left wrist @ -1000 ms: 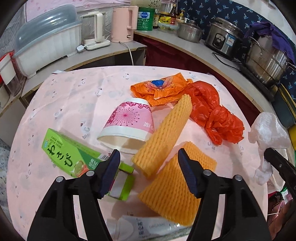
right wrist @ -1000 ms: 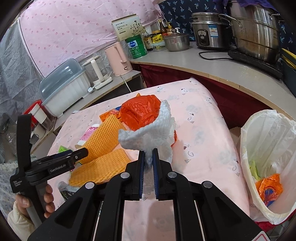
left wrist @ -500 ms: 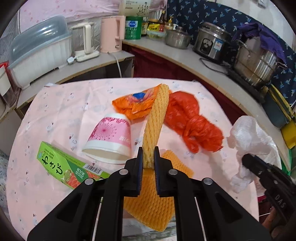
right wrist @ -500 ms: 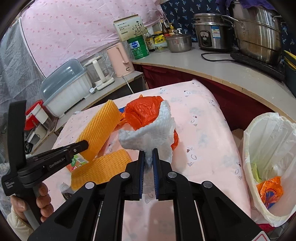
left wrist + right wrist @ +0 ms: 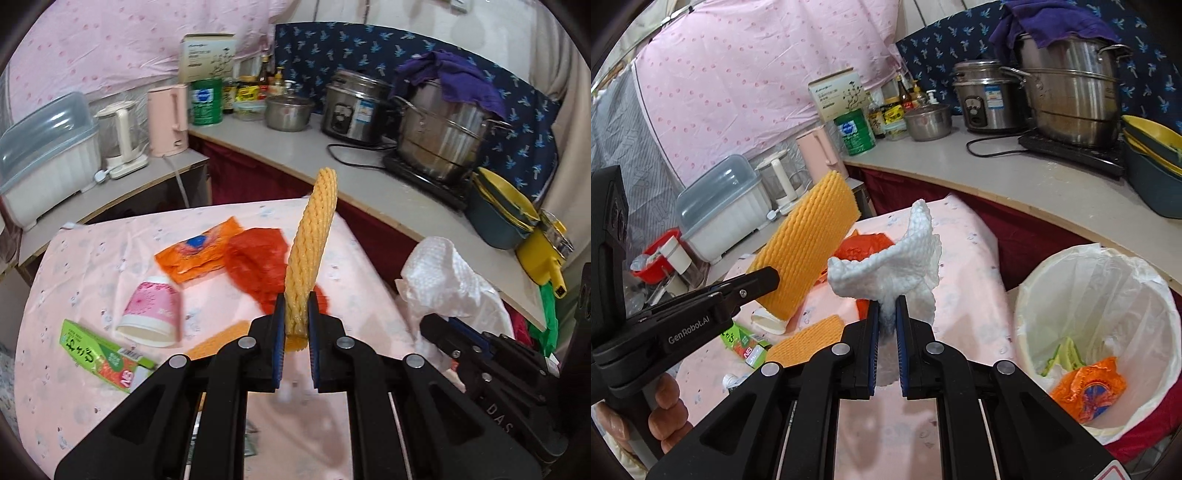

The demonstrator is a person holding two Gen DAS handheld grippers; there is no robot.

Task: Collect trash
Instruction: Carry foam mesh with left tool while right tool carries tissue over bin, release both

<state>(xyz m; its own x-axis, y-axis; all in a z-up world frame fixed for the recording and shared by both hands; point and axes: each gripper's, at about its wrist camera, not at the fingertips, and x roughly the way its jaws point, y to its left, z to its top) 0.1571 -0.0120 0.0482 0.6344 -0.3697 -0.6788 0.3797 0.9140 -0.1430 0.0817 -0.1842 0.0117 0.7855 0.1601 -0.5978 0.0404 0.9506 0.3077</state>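
Observation:
My left gripper [image 5: 296,325] is shut on an orange foam net sleeve [image 5: 312,243] and holds it upright above the pink table [image 5: 92,266]. It also shows in the right wrist view [image 5: 805,254]. My right gripper [image 5: 887,321] is shut on a white foam net wrap [image 5: 897,258], held above the table's right side; the wrap shows in the left wrist view [image 5: 443,280]. A white-lined trash bin [image 5: 1100,332] stands right of the table, with an orange wrapper [image 5: 1089,391] inside.
On the table lie a pink paper cup [image 5: 153,314], a green box [image 5: 99,356], an orange snack wrapper [image 5: 199,249], a red plastic bag [image 5: 258,266] and a second orange foam net [image 5: 809,343]. A counter with pots [image 5: 439,140] and kettles runs behind.
My left gripper closed on the orange foam net and lifted it off the table. My right gripper kept its hold on the white foam wrap and stayed near the bin.

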